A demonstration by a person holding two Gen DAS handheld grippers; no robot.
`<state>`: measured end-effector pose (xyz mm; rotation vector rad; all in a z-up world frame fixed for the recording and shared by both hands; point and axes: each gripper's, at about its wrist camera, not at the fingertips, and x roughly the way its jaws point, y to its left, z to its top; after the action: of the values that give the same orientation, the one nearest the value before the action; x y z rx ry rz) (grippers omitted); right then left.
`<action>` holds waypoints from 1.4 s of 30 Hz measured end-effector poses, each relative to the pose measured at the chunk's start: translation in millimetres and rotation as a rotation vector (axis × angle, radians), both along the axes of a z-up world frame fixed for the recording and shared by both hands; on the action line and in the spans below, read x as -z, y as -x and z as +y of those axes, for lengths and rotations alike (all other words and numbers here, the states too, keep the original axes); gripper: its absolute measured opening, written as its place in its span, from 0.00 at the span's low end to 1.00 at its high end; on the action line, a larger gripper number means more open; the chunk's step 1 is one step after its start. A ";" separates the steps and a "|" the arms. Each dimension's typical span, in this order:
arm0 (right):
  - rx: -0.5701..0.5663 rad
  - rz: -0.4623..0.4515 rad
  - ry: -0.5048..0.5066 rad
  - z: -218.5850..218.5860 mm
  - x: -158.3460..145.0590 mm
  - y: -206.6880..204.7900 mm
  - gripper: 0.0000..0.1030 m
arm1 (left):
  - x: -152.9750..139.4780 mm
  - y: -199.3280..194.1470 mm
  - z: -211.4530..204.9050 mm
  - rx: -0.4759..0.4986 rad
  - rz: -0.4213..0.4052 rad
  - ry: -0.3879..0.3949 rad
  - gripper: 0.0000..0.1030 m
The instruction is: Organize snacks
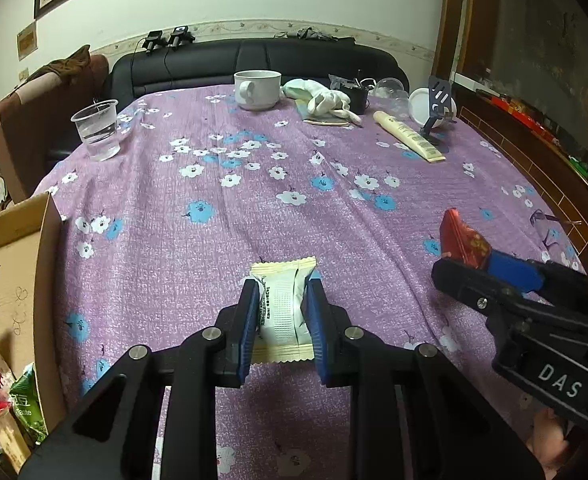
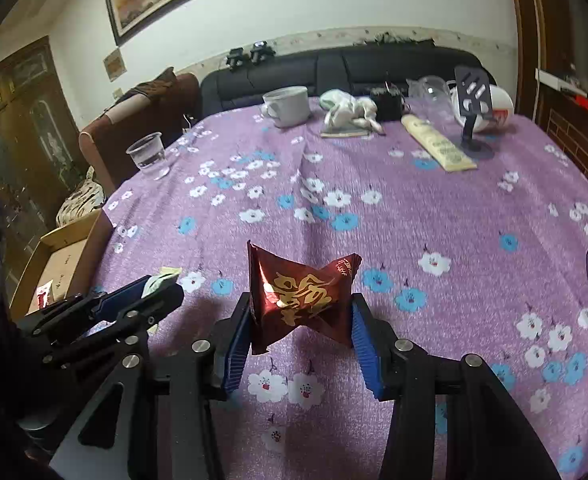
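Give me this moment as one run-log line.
left gripper: shut on white snack packet | right gripper: shut on red snack packet | cardboard box: holds snacks, table's left edge

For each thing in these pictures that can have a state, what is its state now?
Left hand-held gripper: shut on the white snack packet.
Right hand-held gripper: shut on the red snack packet.
Cardboard box: open, snack bags inside.
Plastic cup: upright, partly filled with clear liquid.
White mug: upright.
Cream tube: lying flat.
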<state>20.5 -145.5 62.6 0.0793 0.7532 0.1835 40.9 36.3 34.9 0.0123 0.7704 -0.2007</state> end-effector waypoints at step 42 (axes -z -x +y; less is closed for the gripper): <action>-0.020 0.015 -0.016 -1.1 2.5 8.0 0.43 | 3.9 -1.9 0.0 -0.007 0.016 -0.008 0.21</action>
<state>12.5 -146.6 60.1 0.0879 0.7674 0.2084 42.8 36.3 31.0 0.0152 0.7874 -0.1914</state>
